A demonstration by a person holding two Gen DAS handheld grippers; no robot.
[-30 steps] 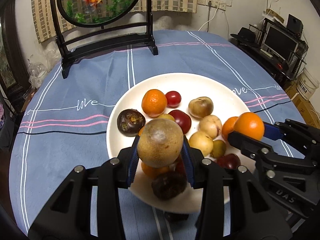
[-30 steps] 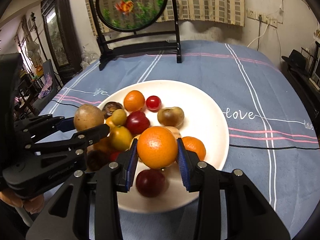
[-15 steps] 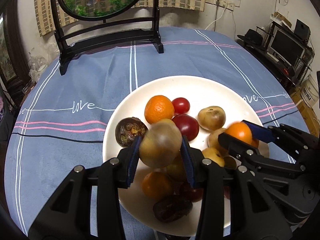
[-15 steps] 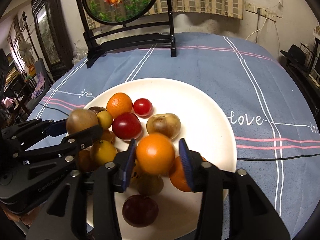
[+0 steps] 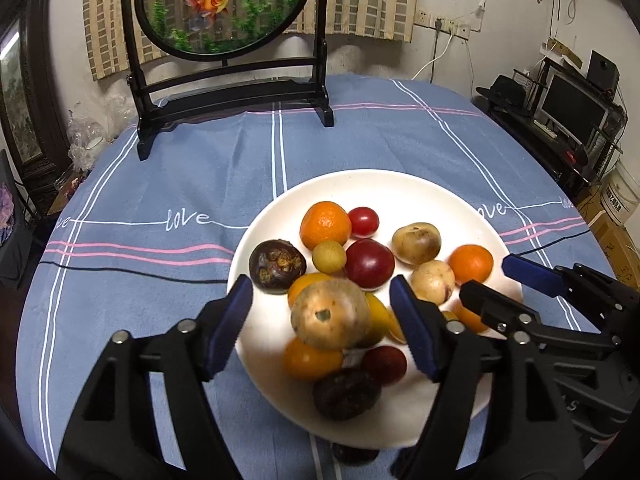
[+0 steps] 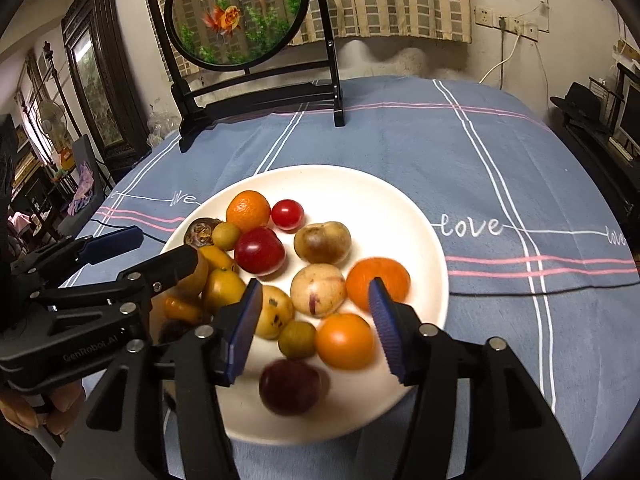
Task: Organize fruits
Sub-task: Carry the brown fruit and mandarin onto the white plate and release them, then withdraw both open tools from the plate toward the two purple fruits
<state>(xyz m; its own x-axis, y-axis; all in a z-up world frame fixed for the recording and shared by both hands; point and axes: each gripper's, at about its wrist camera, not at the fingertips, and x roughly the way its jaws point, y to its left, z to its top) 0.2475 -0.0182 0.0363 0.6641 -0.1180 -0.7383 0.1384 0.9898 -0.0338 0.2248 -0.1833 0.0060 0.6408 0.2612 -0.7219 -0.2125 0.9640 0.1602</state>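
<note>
Piled fruit crowds the white plate [image 5: 400,184], behind which a goldfish screen [image 5: 224,4] stands. Both grippers, left [image 5: 322,330] and right [image 6: 314,326], now spread their fingers, having dropped the brown fruit [image 5: 330,314] and orange [image 6: 378,282] onto it.

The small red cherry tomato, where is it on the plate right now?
The cherry tomato sits at the far side of the white plate, touching the orange on its left.

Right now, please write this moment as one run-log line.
left gripper: open | right gripper: open | brown fruit, orange on plate
</note>
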